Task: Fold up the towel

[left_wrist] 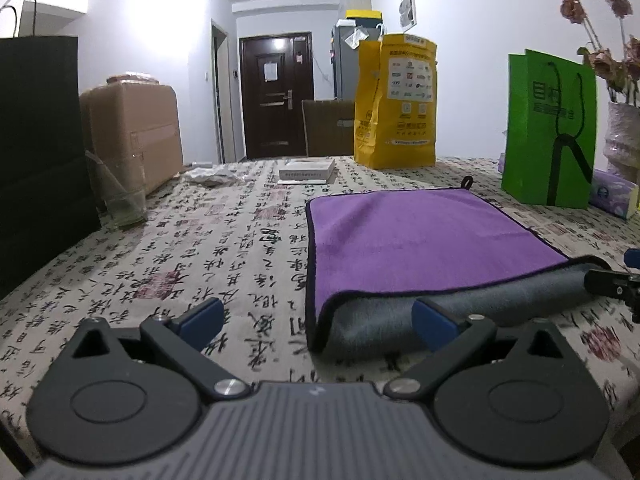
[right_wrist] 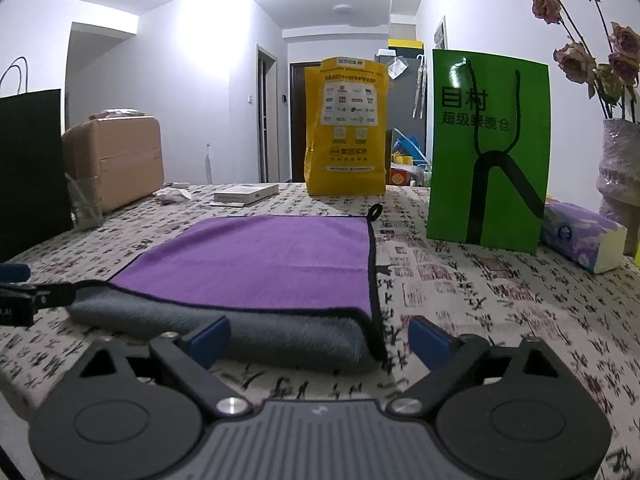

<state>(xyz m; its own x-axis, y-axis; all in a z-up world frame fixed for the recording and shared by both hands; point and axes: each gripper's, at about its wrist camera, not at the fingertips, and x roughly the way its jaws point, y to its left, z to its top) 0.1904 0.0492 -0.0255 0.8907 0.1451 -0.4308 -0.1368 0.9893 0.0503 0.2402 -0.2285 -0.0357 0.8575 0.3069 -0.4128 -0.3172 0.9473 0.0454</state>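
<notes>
A purple towel [left_wrist: 420, 240] with a grey underside and dark trim lies folded on the calligraphy-print tablecloth [left_wrist: 200, 248]. Its near edge shows the grey fold. My left gripper [left_wrist: 316, 320] is open and empty, just in front of the towel's near left corner. In the right wrist view the towel [right_wrist: 260, 260] lies ahead, with a hanging loop at its far right corner. My right gripper [right_wrist: 318, 340] is open and empty at the towel's near right corner. Each gripper's tip shows at the edge of the other's view.
A black bag [left_wrist: 36, 152], a glass [left_wrist: 120, 200] and a cardboard box [left_wrist: 136, 132] stand at the left. A yellow bag [left_wrist: 396, 100] and a flat white box [left_wrist: 306, 171] sit at the back. A green bag [right_wrist: 488, 148], a tissue pack [right_wrist: 580, 240] and a vase [right_wrist: 620, 168] stand at the right.
</notes>
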